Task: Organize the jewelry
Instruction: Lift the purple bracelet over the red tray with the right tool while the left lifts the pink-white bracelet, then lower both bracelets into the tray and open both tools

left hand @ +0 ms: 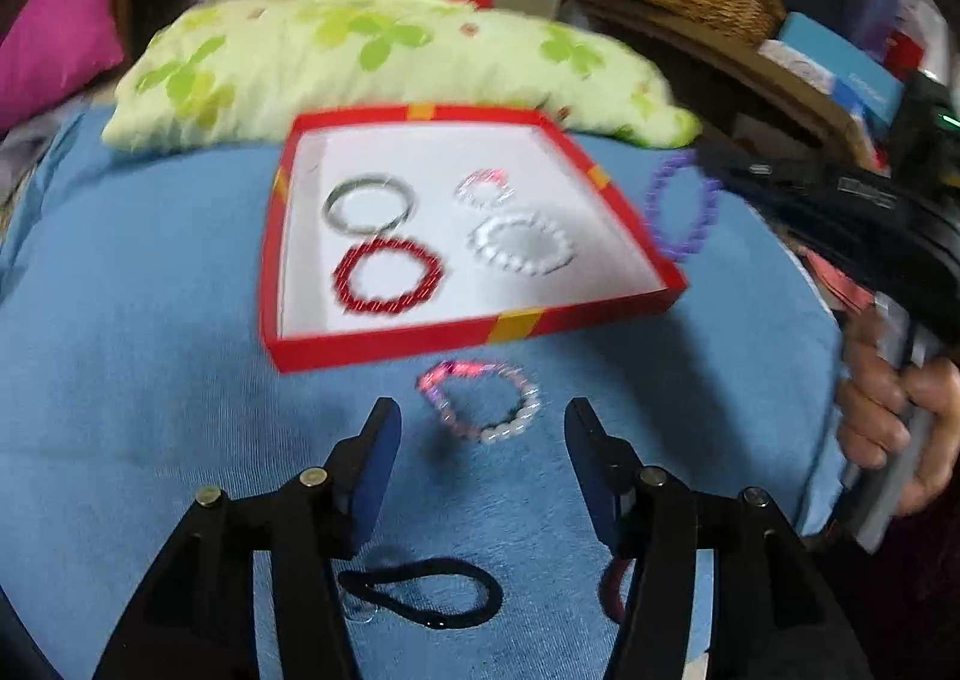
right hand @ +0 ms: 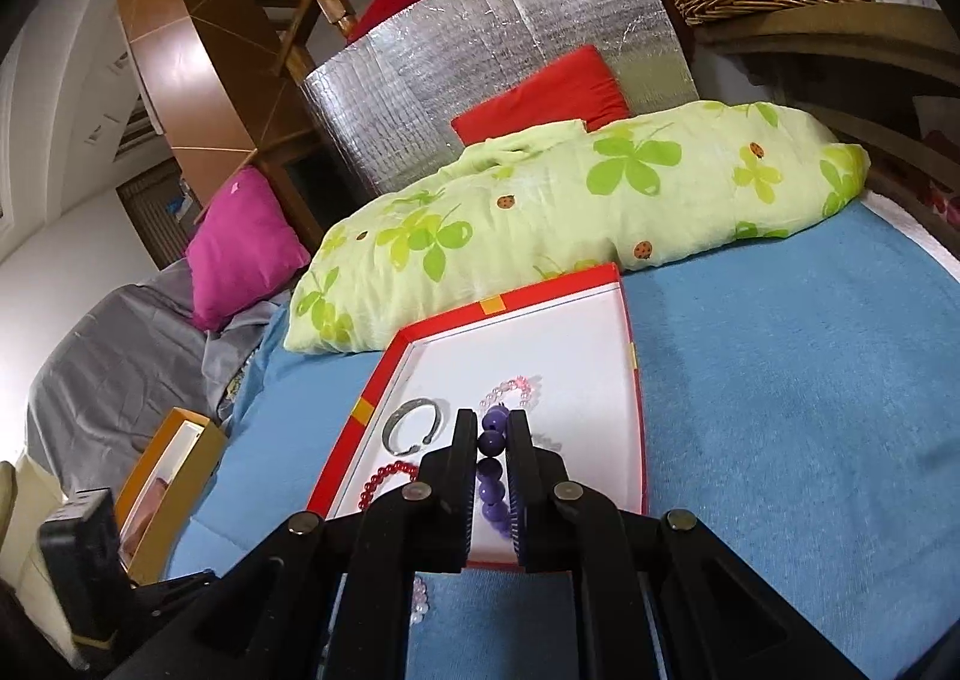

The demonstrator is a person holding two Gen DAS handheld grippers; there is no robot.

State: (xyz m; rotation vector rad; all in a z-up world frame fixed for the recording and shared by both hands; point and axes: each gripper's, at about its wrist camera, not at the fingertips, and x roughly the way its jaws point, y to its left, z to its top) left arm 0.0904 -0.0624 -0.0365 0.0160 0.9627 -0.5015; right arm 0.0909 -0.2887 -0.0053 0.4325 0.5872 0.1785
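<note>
**Four bracelets boxed, a fifth in the air**

Nearest the left wrist camera lies a black hair tie on the blue blanket, between the arms of the left gripper; its jaws stand wide apart and hold nothing; just ahead of them rests a pink-and-white bead bracelet, outside the red box. Inside the box lie a silver bangle, a red bead bracelet, a white bead bracelet and a small pink bracelet. The right gripper is clamped on a purple bead bracelet, carried over the box's edge. By my judgement the sorting is well past halfway; the purple bracelet, the pink-and-white one and perhaps the hair tie remain. No writing is legible; a blue carton on the shelf is too blurred to read.
</note>
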